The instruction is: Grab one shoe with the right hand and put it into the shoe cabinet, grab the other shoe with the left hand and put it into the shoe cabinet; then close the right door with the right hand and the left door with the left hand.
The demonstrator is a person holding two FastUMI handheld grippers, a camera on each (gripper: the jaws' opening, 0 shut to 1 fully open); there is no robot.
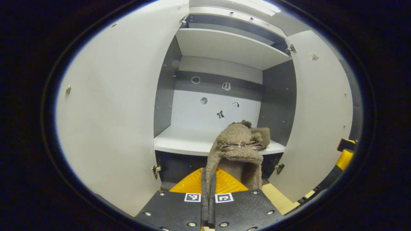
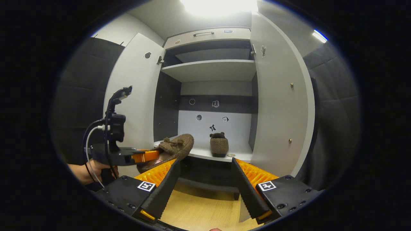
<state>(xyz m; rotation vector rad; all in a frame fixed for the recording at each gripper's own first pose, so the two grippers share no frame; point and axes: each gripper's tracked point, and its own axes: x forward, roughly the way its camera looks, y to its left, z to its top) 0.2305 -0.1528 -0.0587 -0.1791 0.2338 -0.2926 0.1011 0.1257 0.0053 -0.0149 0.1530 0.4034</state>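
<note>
So the left gripper [image 1: 208,189] has its fingers clamped tight on the heel rim of one fuzzy brown slipper [image 1: 239,146], the one with a little bow on top, and it's held up right in front of the shoe cabinet [image 2: 212,69], toe poking over the front edge of the lower shelf [image 1: 183,141]. From the right gripper view you can see that slipper in the air at the shelf's front left corner, sole tilted, not resting on it. The other slipper [image 2: 219,145] sits on the same shelf toward the right, heel facing out. The right gripper [image 2: 205,189] hangs spread wide with nothing in it, low in front of the cabinet above the wood floor [image 2: 199,205]. Both the left door [image 2: 136,86] and right door [image 2: 276,96] are swung wide open.
</note>
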